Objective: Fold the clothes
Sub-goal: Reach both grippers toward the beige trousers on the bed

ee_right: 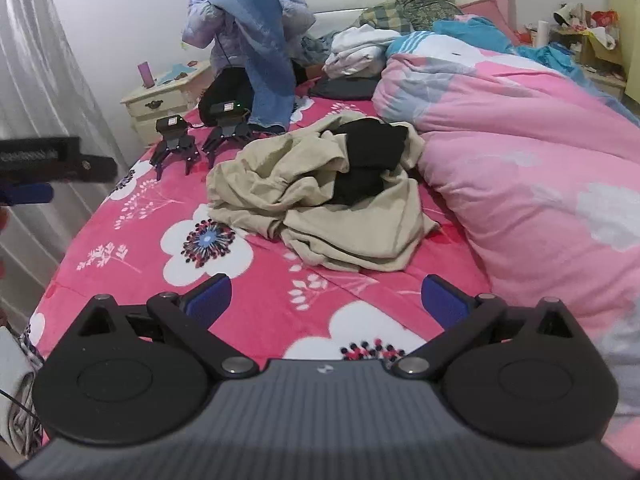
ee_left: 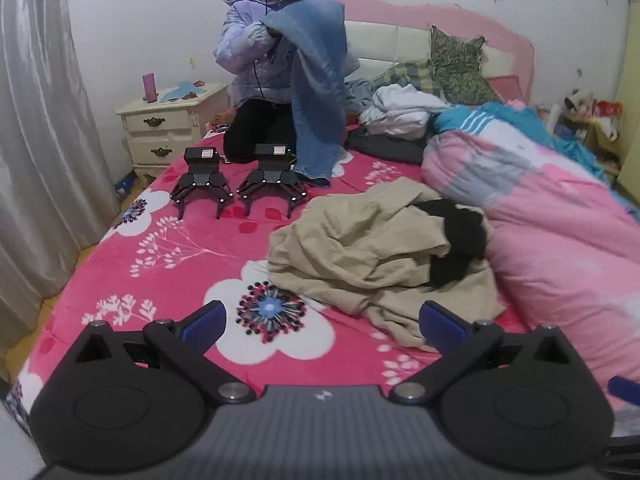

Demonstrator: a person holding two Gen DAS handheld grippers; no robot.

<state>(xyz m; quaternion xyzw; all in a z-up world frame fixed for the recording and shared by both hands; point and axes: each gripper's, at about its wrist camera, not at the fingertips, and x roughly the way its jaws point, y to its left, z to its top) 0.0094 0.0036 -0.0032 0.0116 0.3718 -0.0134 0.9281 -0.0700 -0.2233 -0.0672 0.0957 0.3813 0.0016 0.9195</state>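
Left wrist view: left hand-held gripper (ee_left: 322, 322) spread wide, holding nothing, above pink floral bed (ee_left: 168, 264). Crumpled beige garment (ee_left: 360, 248) just ahead, right of centre, black cloth (ee_left: 460, 236) lying on it. 2 spare grippers (ee_left: 240, 186) farther ahead, left.

Right wrist view: right hand-held gripper (ee_right: 326, 300) spread wide, holding nothing. Beige garment (ee_right: 320, 200) ahead, centre, apart from fingertips. Pink quilt (ee_right: 520, 152) right of it.
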